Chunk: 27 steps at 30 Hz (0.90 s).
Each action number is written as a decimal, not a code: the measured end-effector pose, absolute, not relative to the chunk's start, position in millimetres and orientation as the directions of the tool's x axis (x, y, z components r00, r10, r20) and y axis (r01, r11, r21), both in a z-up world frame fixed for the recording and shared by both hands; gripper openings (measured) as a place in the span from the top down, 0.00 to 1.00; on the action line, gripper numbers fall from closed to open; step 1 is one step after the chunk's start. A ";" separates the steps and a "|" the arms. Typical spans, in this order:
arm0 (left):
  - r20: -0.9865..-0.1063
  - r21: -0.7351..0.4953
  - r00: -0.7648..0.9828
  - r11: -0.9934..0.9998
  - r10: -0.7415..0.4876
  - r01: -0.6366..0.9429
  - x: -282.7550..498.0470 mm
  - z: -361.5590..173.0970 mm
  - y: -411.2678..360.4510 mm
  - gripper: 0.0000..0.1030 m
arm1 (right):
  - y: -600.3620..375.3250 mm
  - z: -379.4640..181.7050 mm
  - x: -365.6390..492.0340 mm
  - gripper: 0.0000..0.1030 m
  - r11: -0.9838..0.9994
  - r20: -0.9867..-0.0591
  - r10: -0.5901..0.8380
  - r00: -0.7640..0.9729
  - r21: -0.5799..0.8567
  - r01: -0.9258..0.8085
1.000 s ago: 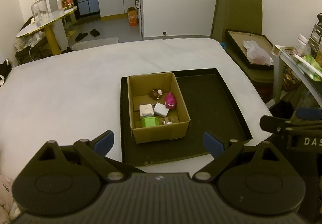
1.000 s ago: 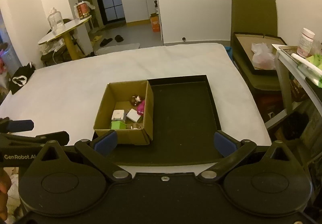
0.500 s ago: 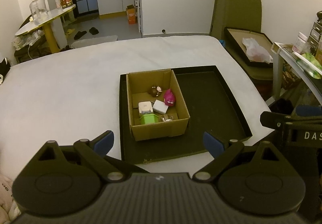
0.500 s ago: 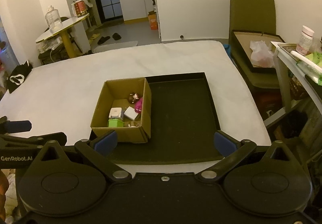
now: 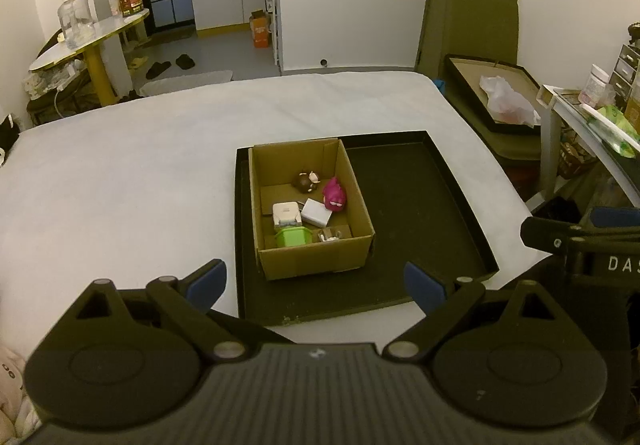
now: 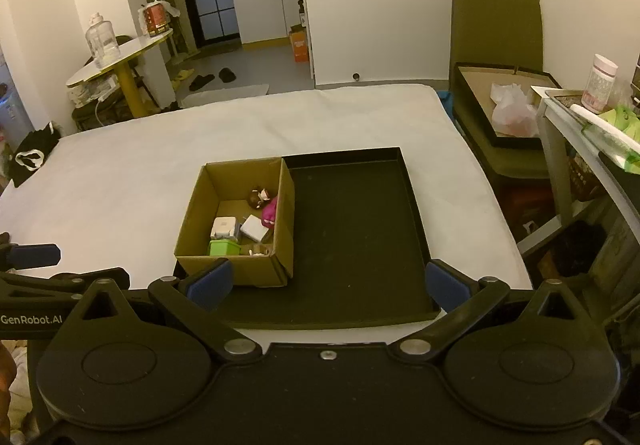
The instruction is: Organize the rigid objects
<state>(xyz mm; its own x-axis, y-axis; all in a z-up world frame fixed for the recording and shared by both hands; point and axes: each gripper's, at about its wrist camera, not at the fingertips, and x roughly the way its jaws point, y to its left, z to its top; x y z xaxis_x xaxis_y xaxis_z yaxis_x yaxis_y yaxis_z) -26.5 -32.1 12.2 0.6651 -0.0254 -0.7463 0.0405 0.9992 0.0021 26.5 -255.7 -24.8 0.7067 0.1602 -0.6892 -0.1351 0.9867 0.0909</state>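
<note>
An open cardboard box (image 5: 316, 261) (image 6: 240, 269) stands in the left half of a black tray (image 5: 420, 213) (image 6: 352, 229) on a white bed. Inside the box lie a green block (image 5: 294, 236) (image 6: 223, 247), two white adapters (image 5: 286, 213) (image 6: 224, 227), a magenta toy (image 5: 335, 195) (image 6: 270, 211), a brown toy (image 5: 306, 181) (image 6: 258, 197) and a small clear piece (image 5: 330, 235). My left gripper (image 5: 316, 283) hangs open well short of the tray's near edge, holding nothing. My right gripper (image 6: 327, 283) is open and holds nothing, back from the tray too.
The white bed (image 5: 120, 185) spreads wide to the left and beyond the tray. To the right stand a shelf with bottles (image 6: 600, 85) and a flat box with a plastic bag (image 6: 508, 109). A round yellow-legged table (image 5: 92, 45) is far left.
Both views have drawn slightly back and up from the tray, so the box looks a little smaller. Nothing in the box moved, and both grippers stayed open.
</note>
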 end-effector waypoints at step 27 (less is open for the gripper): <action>-0.744 -0.007 0.666 0.999 -0.040 0.052 -26.5 13.2 -35.8 0.08 | -255.8 -22.9 25.8 0.00 0.988 -0.689 0.151 0.709 0.083 -0.130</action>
